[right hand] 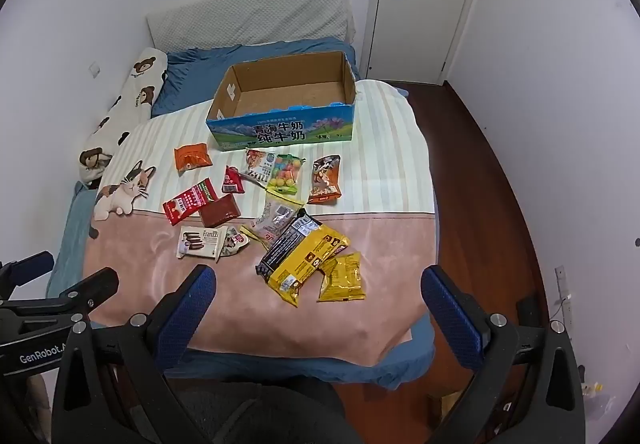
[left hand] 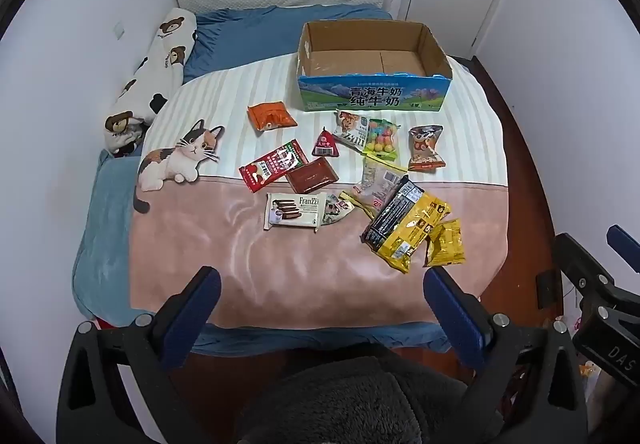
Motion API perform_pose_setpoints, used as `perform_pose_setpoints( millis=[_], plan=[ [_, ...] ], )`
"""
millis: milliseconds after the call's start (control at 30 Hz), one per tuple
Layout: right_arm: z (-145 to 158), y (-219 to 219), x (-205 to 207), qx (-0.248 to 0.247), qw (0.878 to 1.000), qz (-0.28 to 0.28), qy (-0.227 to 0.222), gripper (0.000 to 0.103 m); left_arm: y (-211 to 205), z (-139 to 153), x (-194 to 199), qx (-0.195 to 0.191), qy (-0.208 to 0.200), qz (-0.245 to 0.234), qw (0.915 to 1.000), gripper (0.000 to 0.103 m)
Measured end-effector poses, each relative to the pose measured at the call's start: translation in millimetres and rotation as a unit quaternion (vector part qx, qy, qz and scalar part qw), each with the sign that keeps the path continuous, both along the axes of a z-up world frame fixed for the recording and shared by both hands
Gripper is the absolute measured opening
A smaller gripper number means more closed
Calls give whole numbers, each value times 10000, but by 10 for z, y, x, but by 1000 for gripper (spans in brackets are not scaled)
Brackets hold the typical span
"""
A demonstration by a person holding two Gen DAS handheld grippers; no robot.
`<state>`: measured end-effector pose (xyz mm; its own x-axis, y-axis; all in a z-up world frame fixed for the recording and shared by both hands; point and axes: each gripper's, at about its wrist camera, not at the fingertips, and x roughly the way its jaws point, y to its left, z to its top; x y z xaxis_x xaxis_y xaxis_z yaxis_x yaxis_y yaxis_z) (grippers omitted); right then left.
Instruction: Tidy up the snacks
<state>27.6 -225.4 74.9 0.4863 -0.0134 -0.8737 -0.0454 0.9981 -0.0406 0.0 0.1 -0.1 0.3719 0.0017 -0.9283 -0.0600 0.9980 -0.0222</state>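
Observation:
Several snack packs lie scattered on the bed blanket [left hand: 280,268]: a Franzzi wafer pack [left hand: 294,211], a large yellow bag [left hand: 408,230], a small yellow pack [left hand: 446,244], a red pack [left hand: 272,166], an orange pack [left hand: 271,116] and a candy bag [left hand: 383,138]. An empty cardboard box [left hand: 374,100] stands behind them; it also shows in the right wrist view [right hand: 280,132]. My left gripper [left hand: 322,308] is open and empty at the bed's near edge. My right gripper [right hand: 318,308] is open and empty, just before the yellow bag [right hand: 304,264].
A bear-print pillow [left hand: 152,76] lies along the left wall. A white door [right hand: 424,4] is at the back right. Wooden floor [right hand: 488,204] runs along the bed's right side. The right gripper's body [left hand: 600,300] shows at the left view's right edge.

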Motion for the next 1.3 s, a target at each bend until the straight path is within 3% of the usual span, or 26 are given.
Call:
perform_pose_setpoints(
  millis=[1300],
  plan=[
    [118, -19, -125, 116, 9999, -90, -40, 103, -56, 66, 24, -107, -109, -4, 9999, 103]
  ],
)
